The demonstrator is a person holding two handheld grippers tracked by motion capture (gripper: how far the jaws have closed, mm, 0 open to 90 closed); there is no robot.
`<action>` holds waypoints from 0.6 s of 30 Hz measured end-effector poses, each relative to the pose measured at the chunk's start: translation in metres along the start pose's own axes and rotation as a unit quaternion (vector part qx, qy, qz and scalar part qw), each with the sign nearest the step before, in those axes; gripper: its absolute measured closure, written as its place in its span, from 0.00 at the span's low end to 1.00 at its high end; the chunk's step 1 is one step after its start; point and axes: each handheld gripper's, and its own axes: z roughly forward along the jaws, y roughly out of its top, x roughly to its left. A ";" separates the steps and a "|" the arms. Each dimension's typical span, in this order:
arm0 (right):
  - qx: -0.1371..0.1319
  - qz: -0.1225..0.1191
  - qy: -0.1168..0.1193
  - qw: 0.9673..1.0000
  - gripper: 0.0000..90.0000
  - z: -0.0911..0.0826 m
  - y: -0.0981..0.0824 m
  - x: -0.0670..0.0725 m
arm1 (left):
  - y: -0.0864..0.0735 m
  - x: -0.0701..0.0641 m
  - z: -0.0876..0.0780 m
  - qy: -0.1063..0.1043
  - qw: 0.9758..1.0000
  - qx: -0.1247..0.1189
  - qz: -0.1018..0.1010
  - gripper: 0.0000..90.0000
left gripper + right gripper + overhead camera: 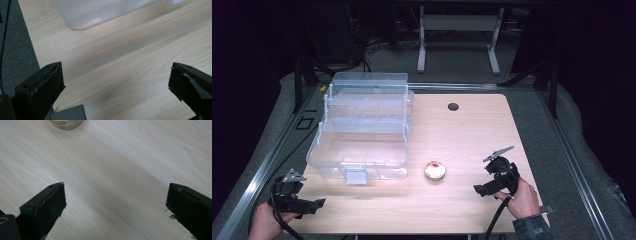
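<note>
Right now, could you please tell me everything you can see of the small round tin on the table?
The small round tin is low and flat, with a silvery metal-looking wall and a pale yellowish top bearing a red mark. It sits flat on the wooden table, just right of the clear plastic box, apart from it. Nothing grips it; the right gripper is nearest.

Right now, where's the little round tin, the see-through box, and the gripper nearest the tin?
round tin [435, 170], high view, its lid.
clear box [357, 161], high view, front wall.
right gripper [482, 189], high view, between its fingertips.
</note>
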 end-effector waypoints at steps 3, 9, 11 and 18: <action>0.006 -0.009 0.007 1.000 0.02 0.005 0.008 0.004 | 0.000 0.000 0.000 -0.002 1.000 0.002 0.001 0.00; 0.009 -0.023 0.015 1.000 0.02 0.011 0.023 0.011 | 0.000 0.001 0.000 -0.002 1.000 0.003 0.000 0.00; 0.015 -0.029 0.019 0.999 0.02 0.014 0.031 0.014 | 0.000 0.000 0.001 -0.004 1.000 0.005 0.000 0.00; 0.026 -0.043 0.028 0.998 0.01 0.025 0.045 0.023 | 0.000 -0.001 0.003 -0.007 1.000 0.009 0.002 0.00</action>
